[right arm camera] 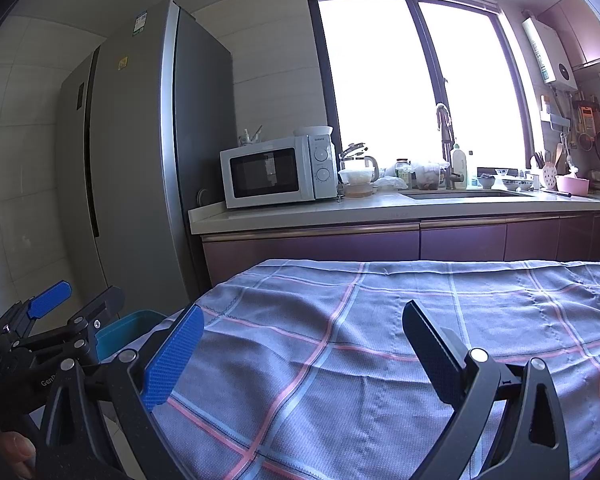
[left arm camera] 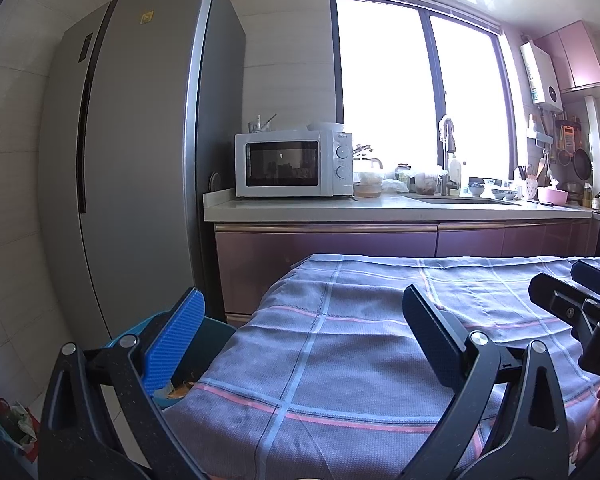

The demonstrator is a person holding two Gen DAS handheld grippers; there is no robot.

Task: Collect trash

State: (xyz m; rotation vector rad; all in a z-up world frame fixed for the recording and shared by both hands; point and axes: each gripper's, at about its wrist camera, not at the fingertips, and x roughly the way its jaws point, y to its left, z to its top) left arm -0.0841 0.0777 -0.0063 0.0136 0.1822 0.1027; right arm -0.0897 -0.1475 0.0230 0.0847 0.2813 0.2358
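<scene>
Trash bin [left arm camera: 204, 336] (blue, beside the table): left gripper [left arm camera: 300, 320] and right gripper [right arm camera: 304, 332] hover level, jaws apart, empty.

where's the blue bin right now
The blue bin sits on the floor at the left edge of the cloth-covered table, in front of the fridge, just beyond the left gripper.
</scene>
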